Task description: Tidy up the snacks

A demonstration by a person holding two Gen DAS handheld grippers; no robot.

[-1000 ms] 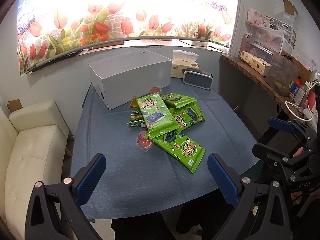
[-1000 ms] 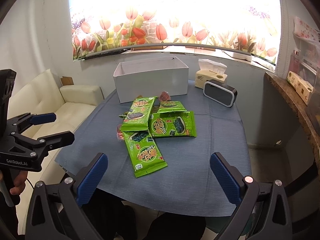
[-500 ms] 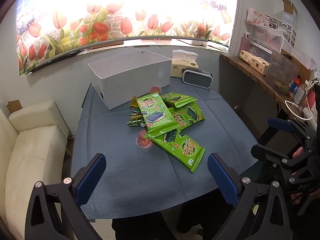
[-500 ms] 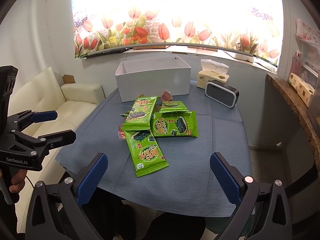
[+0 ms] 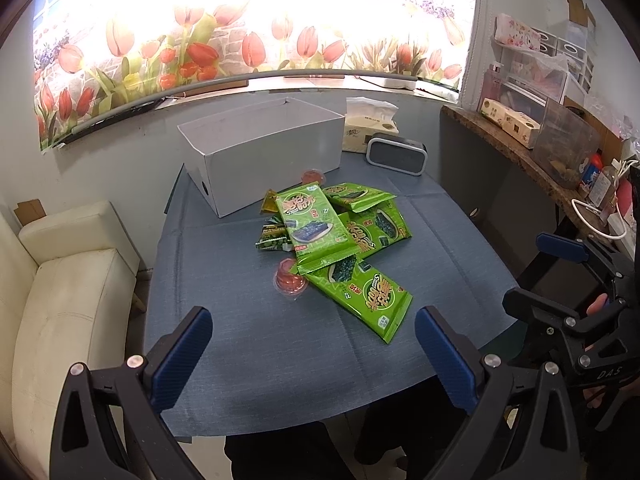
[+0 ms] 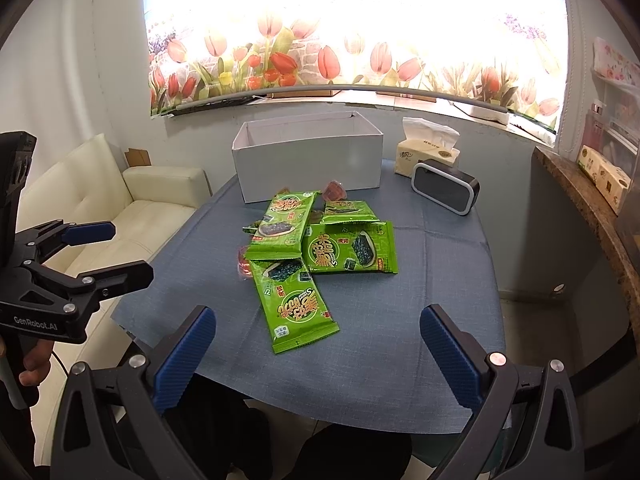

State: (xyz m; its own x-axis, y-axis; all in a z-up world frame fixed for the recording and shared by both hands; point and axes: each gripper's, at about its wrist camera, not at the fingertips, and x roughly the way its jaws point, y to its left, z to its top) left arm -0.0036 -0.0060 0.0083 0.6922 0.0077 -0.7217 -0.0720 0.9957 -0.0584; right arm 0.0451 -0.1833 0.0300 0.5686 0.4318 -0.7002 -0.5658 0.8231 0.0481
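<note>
Several green seaweed snack packets (image 5: 316,226) (image 6: 348,246) lie in a loose pile in the middle of the blue-clothed table (image 5: 240,352). The nearest packet (image 6: 298,308) (image 5: 360,294) points toward me. Red jelly cups (image 5: 290,280) (image 6: 335,190) sit at the pile's edges. An open white box (image 5: 268,154) (image 6: 308,156) stands behind the pile. My left gripper (image 5: 312,344) is open and empty above the table's near edge. My right gripper (image 6: 316,344) is open and empty there too. Each shows in the other's view, the right (image 5: 560,280) and the left (image 6: 104,252).
A tissue box (image 6: 428,152) and a grey speaker (image 6: 446,188) stand at the back right of the table. A cream sofa (image 5: 60,292) is to the left. A wooden counter (image 5: 520,152) with boxes and containers runs along the right.
Both grippers have drifted slightly nearer the table. The snacks have not moved.
</note>
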